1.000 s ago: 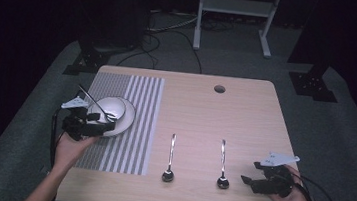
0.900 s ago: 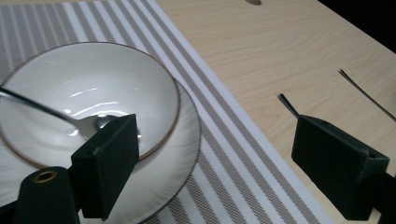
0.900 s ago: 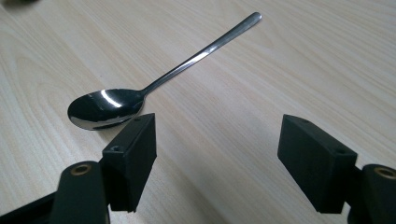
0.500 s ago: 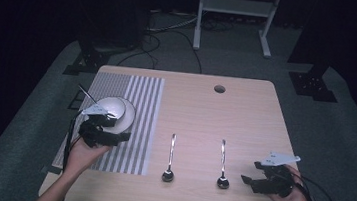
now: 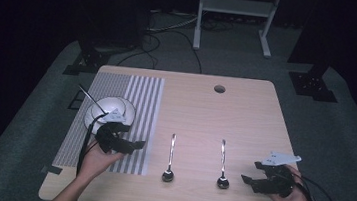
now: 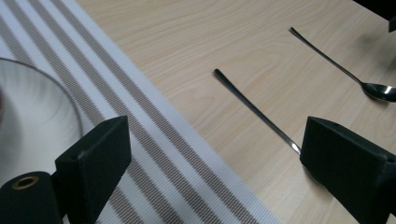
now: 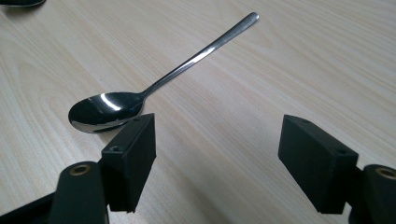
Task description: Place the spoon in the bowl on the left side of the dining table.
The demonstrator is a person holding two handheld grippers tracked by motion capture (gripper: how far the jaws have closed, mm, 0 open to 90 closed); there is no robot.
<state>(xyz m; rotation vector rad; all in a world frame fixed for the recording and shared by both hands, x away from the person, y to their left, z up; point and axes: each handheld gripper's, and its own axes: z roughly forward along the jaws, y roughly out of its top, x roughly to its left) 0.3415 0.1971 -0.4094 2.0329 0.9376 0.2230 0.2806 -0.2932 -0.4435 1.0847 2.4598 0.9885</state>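
A dark room with stands and cables rings a pale wooden worktop point(image 5: 245, 112); a striped placemat point(image 5: 141, 96) covers its left part, with a white bowl point(image 5: 110, 111) on it at the left of the frame; two spoons lie side by side at lower centre, handles pointing away from the person. Over the past second the left gripper point(image 5: 129, 145) has swung off the bowl and now points right across the mat's edge, jaws wide apart and empty; in the left gripper view the near spoon point(image 6: 254, 109) runs between those jaws, the bowl's rim point(image 6: 70, 100) at the frame's left. The right gripper point(image 5: 253, 181), at lower right, has not moved; its jaws are likewise spread with nothing between them, and the right gripper view shows the right spoon point(image 7: 154, 86) just ahead, its bowl beside one jaw. The shift suggests the left spoon point(image 5: 169, 160) is the next pick, likely bound for the bowl; neither spoon is yet touched, so the work looks barely begun.
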